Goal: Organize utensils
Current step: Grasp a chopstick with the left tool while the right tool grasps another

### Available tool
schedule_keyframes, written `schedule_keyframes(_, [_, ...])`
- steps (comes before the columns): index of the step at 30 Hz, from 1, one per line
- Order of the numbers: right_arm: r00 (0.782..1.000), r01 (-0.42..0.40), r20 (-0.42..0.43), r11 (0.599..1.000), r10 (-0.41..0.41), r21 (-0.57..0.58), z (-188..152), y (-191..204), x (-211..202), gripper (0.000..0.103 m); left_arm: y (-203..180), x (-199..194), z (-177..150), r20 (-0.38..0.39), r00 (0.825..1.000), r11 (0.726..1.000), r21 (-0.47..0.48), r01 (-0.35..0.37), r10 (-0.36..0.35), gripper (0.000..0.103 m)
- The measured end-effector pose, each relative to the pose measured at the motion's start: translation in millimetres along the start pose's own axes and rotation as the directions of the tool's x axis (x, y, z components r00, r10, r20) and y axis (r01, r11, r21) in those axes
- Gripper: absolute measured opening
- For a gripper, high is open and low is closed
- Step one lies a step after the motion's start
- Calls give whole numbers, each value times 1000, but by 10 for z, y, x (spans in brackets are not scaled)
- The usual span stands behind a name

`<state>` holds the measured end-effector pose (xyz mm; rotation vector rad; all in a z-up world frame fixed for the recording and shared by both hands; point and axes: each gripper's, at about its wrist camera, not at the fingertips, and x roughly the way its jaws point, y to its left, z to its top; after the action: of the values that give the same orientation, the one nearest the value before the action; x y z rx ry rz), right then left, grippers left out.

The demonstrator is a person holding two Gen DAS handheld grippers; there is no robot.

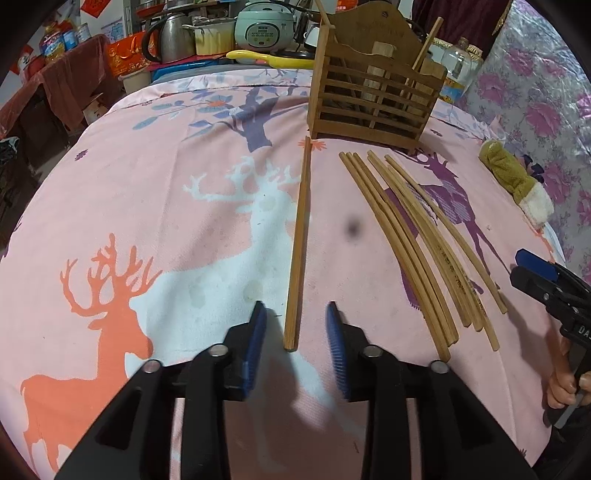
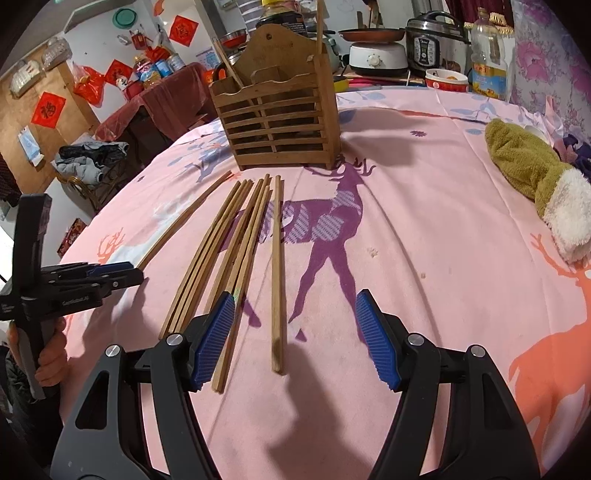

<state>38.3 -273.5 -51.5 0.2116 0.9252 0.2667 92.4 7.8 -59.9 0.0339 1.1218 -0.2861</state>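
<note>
A pink deer-print table [image 1: 147,206] carried a slatted wooden chopstick holder [image 1: 373,99] at twelve o'clock, a chopstick bundle [image 1: 417,240] toward two. The left tongs [image 1: 297,332] stood spread around one lone chopstick [image 1: 300,240], not touching it. The right tongs [image 2: 295,332] gaped over another single chopstick [image 2: 277,273].

Both wrist views look steeply down, close, sharing the chopsticks [image 1: 413,251] and holder [image 2: 277,122].

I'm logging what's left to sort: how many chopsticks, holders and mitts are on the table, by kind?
Wooden holder: 1
Chopsticks standing in it: 2
Chopsticks lying loose: 8 (the bunch overlaps, so roughly)
Green mitt: 1
Total: 12
</note>
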Motion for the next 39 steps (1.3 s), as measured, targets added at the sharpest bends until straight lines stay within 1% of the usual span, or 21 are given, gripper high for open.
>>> schedule_keyframes(1, [1000, -4, -4, 1000, 4, -2, -19, -1, -7, 65, -3, 4, 1, 0, 1000, 1000, 0, -5, 5, 57])
schedule_keyframes(3, [1000, -6, -15, 1000, 6, -19, -82, 18, -24, 62, 1, 25, 4, -4, 999, 999, -3, -33, 33, 72])
schedule_keyframes(5, [1000, 8, -20, 998, -9, -55, -150, 64, -40, 59, 15, 41, 10, -6, 998, 998, -7, -61, 61, 73])
schedule_keyframes(11, [998, 46, -35, 991, -51, -125, -216, 184, 10, 48, 50, 36, 15, -7, 998, 998, -17, -64, 64, 75])
schedule_keyframes(14, [996, 57, -53, 987, -66, -152, -238, 222, 55, 37, 50, 34, 11, -6, 998, 997, -17, -70, 70, 75])
schedule_keyframes(15, [995, 62, -64, 986, -73, -158, -246, 231, 74, 28, 49, 33, 6, -6, 997, 997, -17, -71, 71, 75])
schedule_keyframes(17, [994, 71, -74, 986, -82, -150, -245, 211, 91, 22, 46, 32, 4, -5, 997, 997, -16, -75, 75, 75])
schedule_keyframes(18, [994, 78, -71, 987, -89, -142, -245, 193, 87, 14, 45, 32, 4, -5, 997, 997, -16, -77, 77, 75])
schedule_keyframes(19, [993, 87, -70, 988, -97, -131, -240, 165, 84, 8, 42, 33, 4, -5, 997, 997, -15, -78, 78, 75])
schedule_keyframes(22, [992, 97, -65, 989, -104, -111, -231, 120, 75, 8, 40, 32, 3, -4, 997, 997, -15, -81, 81, 75])
schedule_keyframes(27, [991, 106, -69, 986, -115, -127, -231, 145, 89, 9, 34, 28, -3, -1, 996, 996, -10, -88, 88, 75])
schedule_keyframes(29, [991, 107, -70, 986, -117, -129, -229, 145, 92, 9, 25, 28, -10, 1, 996, 996, -7, -90, 90, 72])
schedule_keyframes(32, [991, 103, -71, 987, -113, -125, -229, 144, 96, 9, -1, 23, -18, 6, 996, 996, 7, -94, 94, 64])
schedule_keyframes(34, [991, 103, -72, 987, -112, -123, -230, 143, 98, 10, -28, 15, -25, 11, 995, 995, 20, -98, 97, 53])
schedule_keyframes(35, [991, 103, -72, 987, -112, -124, -230, 142, 98, 10, -40, 13, -29, 13, 995, 995, 27, -97, 97, 50])
schedule_keyframes(37, [991, 102, -72, 987, -112, -123, -231, 147, 100, 10, -64, 6, -32, 16, 996, 995, 39, -88, 88, 38])
schedule_keyframes(38, [991, 103, -72, 987, -112, -124, -231, 146, 99, 10, -76, 3, -37, 18, 996, 995, 45, -85, 84, 34])
schedule_keyframes(39, [991, 103, -72, 987, -113, -124, -231, 148, 99, 10, -91, 1, -41, 18, 997, 995, 53, -79, 78, 27])
